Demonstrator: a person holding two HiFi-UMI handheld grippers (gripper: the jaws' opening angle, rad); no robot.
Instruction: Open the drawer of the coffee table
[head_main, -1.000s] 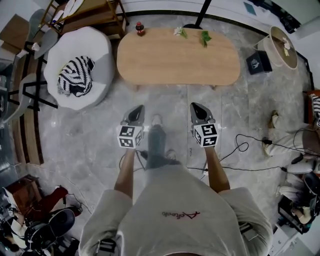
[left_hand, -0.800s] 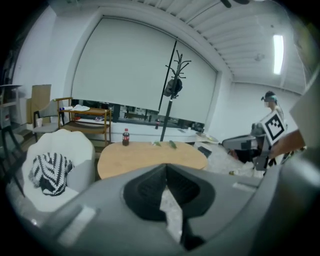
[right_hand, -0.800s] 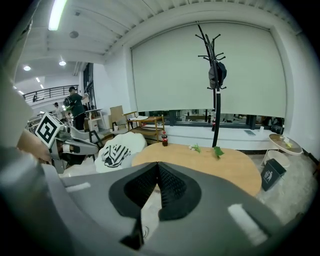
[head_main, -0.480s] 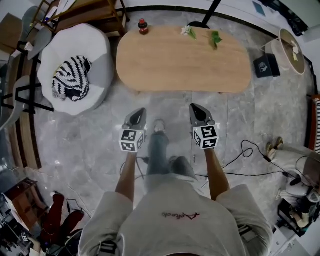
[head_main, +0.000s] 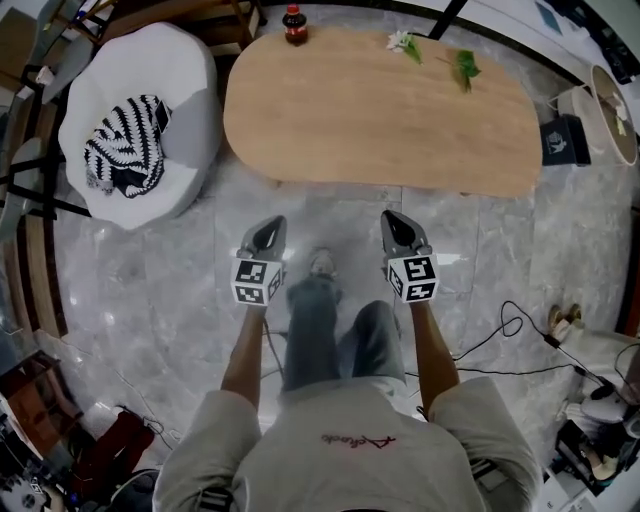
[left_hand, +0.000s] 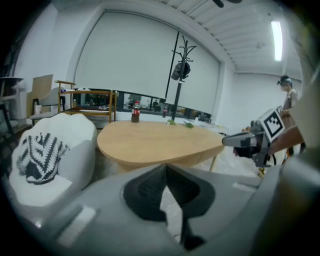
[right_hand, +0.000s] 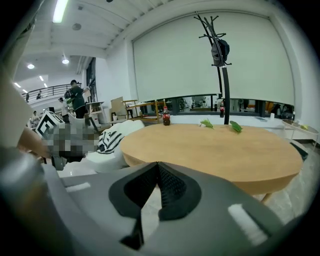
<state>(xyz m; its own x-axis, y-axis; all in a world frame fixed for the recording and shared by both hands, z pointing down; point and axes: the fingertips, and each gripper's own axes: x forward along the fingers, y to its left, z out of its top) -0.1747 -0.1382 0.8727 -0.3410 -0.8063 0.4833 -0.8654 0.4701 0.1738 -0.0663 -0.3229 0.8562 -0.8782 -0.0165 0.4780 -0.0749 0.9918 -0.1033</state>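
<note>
Head view, left to right: a white armchair (head_main: 175, 90) bearing a black-and-white striped throw (head_main: 122, 150) stands just beside the left end of the oval wooden coffee table (head_main: 380, 115). The table spans the top of the frame on a grey marble floor (head_main: 150, 290). A dark bottle (head_main: 294, 22) with a red cap stands at the table's far left edge. A white flower (head_main: 402, 41) and a green leaf (head_main: 465, 65) lie farther right along that far edge. Below the table, apart from its near edge, the left gripper (head_main: 270, 228) and right gripper (head_main: 393, 222) are held side by side over the floor, both pointing toward the table. Each gripper view shows its jaws clenched tip to tip with nothing between them. A black cable (head_main: 505, 325) trails on the floor at right. The table's drawer cannot be made out in any view.
</note>
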